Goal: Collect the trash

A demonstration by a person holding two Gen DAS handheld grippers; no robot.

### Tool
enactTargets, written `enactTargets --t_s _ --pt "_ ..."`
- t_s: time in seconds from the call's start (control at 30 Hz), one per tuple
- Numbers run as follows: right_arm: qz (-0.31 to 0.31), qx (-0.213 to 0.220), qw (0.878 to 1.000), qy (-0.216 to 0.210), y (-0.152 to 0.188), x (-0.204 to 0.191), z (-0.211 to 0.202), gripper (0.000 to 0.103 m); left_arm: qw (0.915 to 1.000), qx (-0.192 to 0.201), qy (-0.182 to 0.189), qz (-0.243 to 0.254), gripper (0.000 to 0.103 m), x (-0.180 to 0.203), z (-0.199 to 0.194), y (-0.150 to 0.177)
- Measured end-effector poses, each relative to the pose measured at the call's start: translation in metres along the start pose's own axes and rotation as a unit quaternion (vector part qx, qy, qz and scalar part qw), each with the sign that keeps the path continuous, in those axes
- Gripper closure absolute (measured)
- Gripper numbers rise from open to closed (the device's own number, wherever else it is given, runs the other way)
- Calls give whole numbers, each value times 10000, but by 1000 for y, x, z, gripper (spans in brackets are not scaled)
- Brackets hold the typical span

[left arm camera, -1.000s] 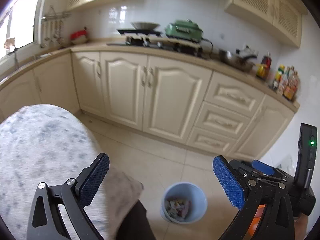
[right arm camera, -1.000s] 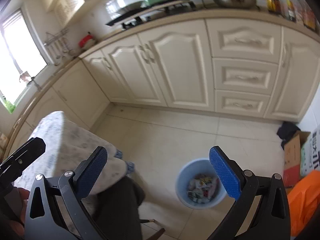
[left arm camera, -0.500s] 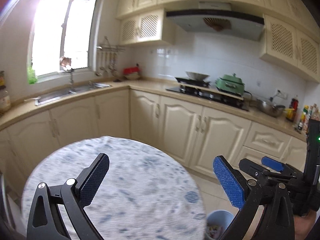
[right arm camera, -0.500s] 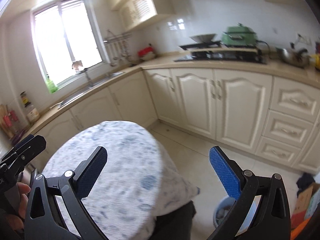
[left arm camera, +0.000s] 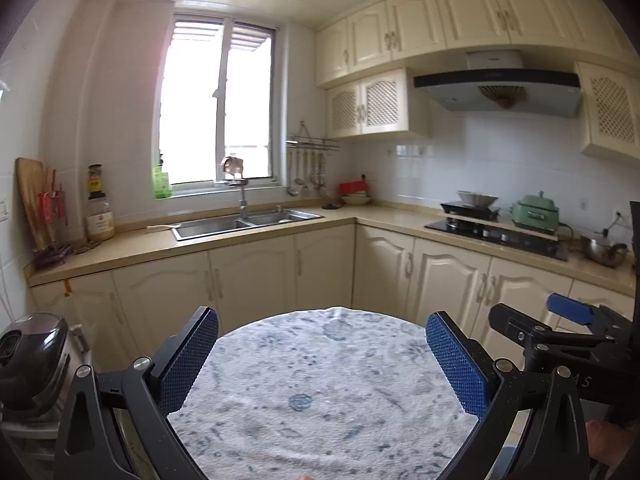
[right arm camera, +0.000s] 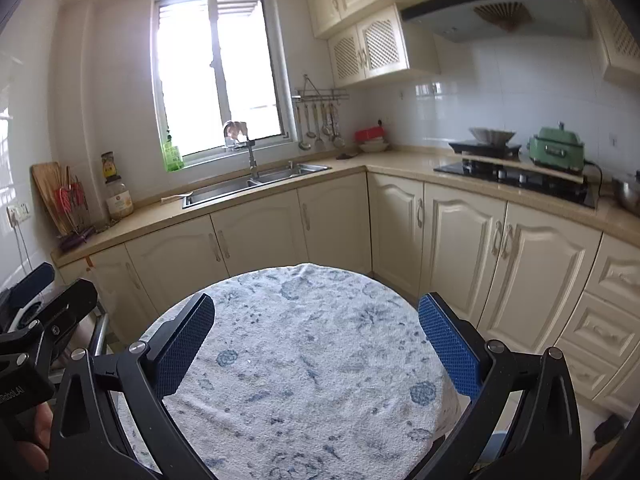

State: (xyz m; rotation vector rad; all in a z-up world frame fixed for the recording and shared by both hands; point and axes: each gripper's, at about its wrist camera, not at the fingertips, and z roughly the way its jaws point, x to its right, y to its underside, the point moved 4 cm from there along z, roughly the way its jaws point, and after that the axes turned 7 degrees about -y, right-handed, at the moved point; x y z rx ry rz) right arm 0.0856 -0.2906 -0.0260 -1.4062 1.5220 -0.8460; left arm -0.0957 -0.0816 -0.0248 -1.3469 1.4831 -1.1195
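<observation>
My left gripper (left arm camera: 322, 356) is open and empty, held above a round table with a white and blue patterned cloth (left arm camera: 320, 396). My right gripper (right arm camera: 316, 344) is also open and empty above the same table (right arm camera: 312, 360). The right gripper also shows at the right edge of the left wrist view (left arm camera: 568, 336), and the left gripper at the left edge of the right wrist view (right arm camera: 36, 320). No trash shows on the cloth. The blue trash bin is almost wholly hidden behind the table and gripper.
Cream kitchen cabinets (left arm camera: 248, 276) run along the far wall and right side, with a steel sink (left arm camera: 244, 222) under the window, a stove (left arm camera: 496, 232) and a green cooker (left arm camera: 536, 210). A black appliance (left arm camera: 32, 360) stands at the left of the table.
Both grippers have tilted up from the floor and the blue bin to face the table top and the kitchen wall. Both stayed open and empty.
</observation>
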Motion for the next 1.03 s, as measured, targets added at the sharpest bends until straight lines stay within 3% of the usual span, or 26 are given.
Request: enactTargets --t_s 0.33,0.7,1.03 --pt "-307 107 9993 186 -1 -33 -10 0 9993 32 -284 -251 1 1 -18 8" --pt "-366 142 9991 179 -1 -44 -11 0 9984 -17 -246 -512 1 -22 -3 -11" --pt "-351 167 9992 104 -2 -50 -11 0 9983 75 -182 -542 1 -17 -2 -9"
